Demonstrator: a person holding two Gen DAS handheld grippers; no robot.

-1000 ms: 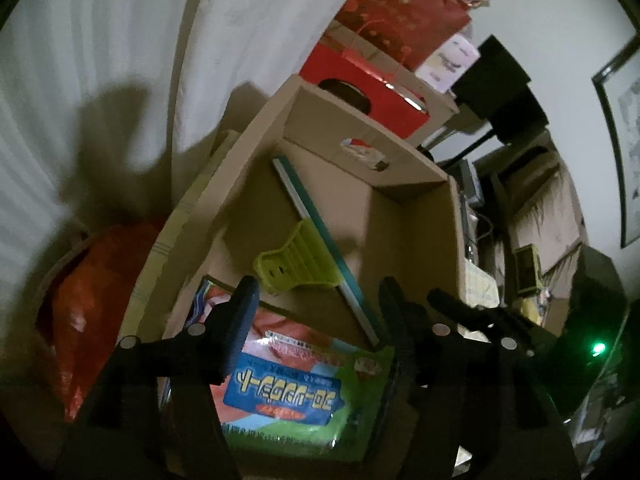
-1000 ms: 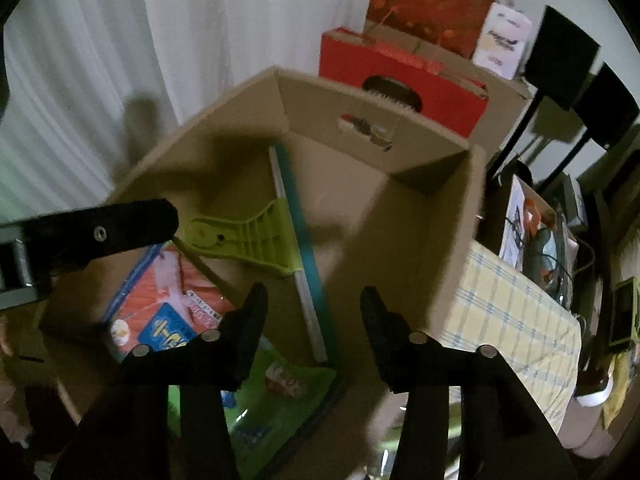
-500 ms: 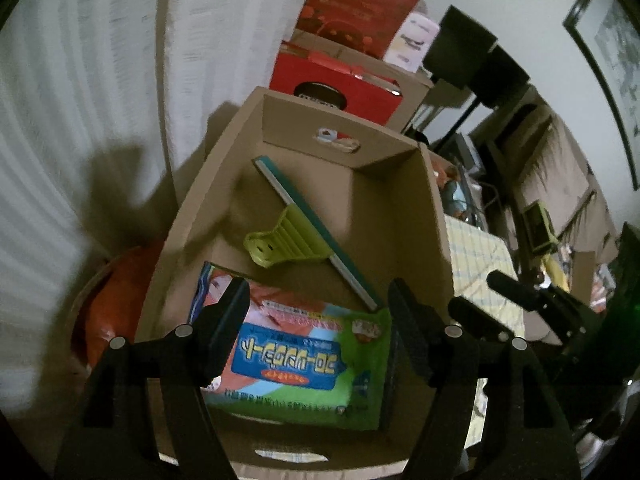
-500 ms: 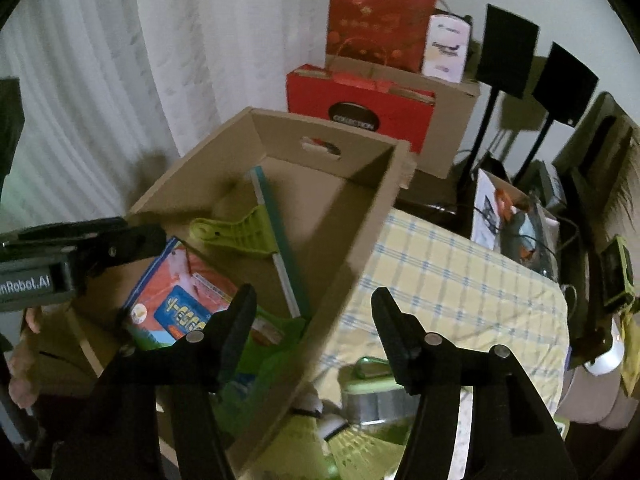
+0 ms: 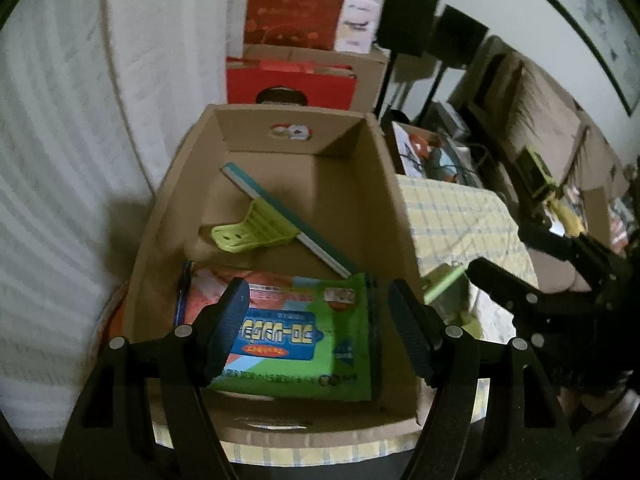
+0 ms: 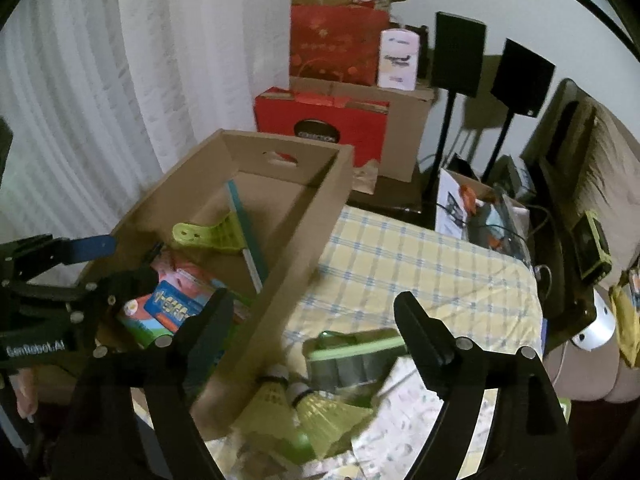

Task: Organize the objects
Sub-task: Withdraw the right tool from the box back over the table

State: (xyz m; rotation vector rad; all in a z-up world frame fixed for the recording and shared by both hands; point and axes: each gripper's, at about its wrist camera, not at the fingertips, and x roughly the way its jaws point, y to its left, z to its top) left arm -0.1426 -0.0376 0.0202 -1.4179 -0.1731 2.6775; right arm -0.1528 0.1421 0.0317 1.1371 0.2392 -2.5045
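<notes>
Cardboard box, brown and open-topped, stands on the table, which is covered by a yellow and blue checked cloth. Inside the box a lime-green plastic squeegee with a long teal blade lies aslant across the bottom, and a flat green and red printed packet lies at the near end, its corner touching the blade's tip. The left gripper hangs above that packet with its black fingers spread wide and nothing between them. The right gripper is over the table just beside the box's right wall, its fingers likewise wide apart and empty. Below it, on the cloth, lie two yellow-green feather shuttlecocks close against the box wall, and next to them a grey pouch with a green zip edge. Behind the box, against the white curtain, a red gift box leans on a larger carton, with a red paper bag on top of that carton.
</notes>
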